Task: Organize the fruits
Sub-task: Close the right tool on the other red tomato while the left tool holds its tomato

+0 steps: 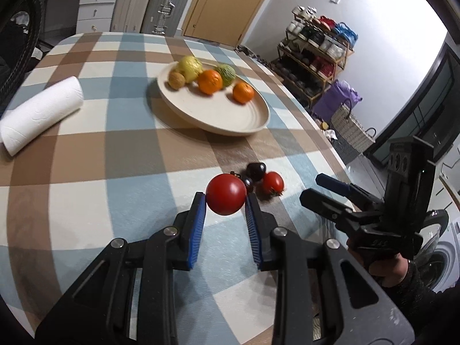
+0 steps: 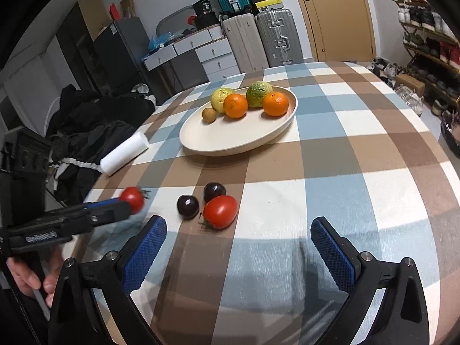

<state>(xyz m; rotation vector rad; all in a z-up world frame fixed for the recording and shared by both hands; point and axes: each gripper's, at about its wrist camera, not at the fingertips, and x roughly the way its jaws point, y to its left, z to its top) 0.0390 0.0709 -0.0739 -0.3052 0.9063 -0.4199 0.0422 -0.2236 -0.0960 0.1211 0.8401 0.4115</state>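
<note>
My left gripper (image 1: pixel 225 201) is clamped on a red tomato (image 1: pixel 226 194), lifted off the checked tablecloth (image 1: pixel 86 158); my right gripper (image 2: pixel 238 247) gapes wide, holding nothing.

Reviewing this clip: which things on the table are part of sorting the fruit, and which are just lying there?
Part of the job:
held tomato in the left gripper
loose tomato
two dark plums
plate with oranges
right gripper, open

Lying about:
paper towel roll
checked tablecloth
</note>
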